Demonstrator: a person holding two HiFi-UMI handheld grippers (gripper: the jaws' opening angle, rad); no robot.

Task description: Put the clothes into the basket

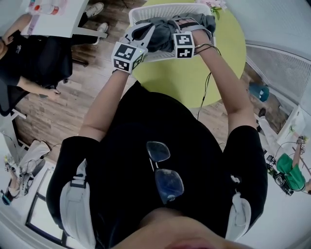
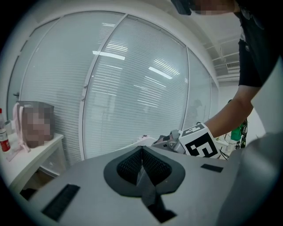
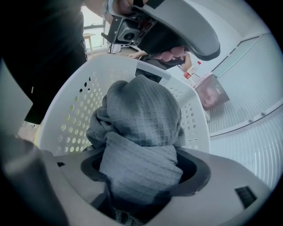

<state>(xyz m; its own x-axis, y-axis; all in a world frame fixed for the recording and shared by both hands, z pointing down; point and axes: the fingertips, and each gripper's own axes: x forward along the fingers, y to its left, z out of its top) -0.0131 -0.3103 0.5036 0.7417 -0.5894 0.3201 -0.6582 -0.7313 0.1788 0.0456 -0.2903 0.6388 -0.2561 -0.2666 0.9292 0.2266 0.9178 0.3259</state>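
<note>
Hanging over the white basket (image 3: pixel 75 110), the right tool (image 3: pixel 140 176) pinches the grey cloth (image 3: pixel 143 114), whose far end lies inside the basket. The left tool (image 2: pixel 142 152) is pressed together, holding nothing.

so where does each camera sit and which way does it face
Head view: on the person's head, facing steeply down at the basket and cloth; torso, arms, left gripper and right gripper show.
Left gripper view: on the left gripper, facing level over its shut jaws at a glass wall; right forearm and right gripper's cube show.
Right gripper view: on the right gripper, facing down into the basket, jaws shut on the cloth; left gripper shows at top.
Shared: basket and cloth, in head and right gripper views.
</note>
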